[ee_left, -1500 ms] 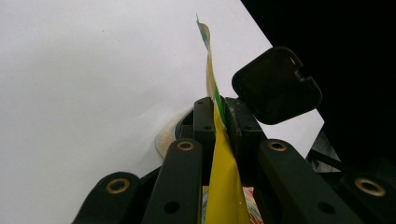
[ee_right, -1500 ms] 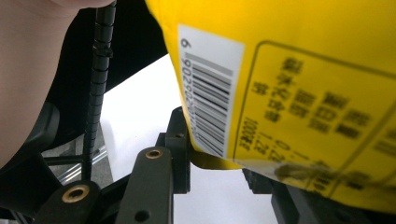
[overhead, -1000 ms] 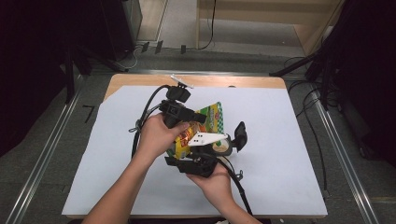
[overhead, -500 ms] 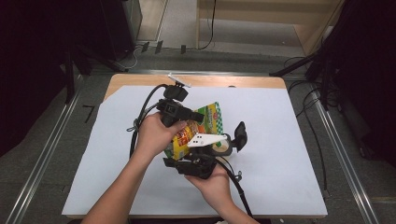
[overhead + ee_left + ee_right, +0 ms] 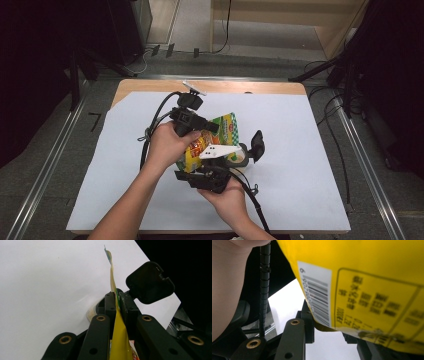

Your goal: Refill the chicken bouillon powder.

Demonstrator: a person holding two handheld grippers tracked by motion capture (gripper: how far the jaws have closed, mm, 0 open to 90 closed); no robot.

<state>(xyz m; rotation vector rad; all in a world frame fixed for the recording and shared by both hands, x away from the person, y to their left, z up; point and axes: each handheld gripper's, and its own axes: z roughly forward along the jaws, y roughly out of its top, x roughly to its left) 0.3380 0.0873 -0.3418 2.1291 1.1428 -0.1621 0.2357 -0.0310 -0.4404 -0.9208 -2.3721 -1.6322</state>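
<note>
While the yellow snack bag is held up over the middle of the table, the left hand-held gripper is clamped on its top edge. Below the bag, the right hand-held gripper seems to pinch its lower edge. Both grips look made; the bag appears still sealed, so opening it remains.
</note>
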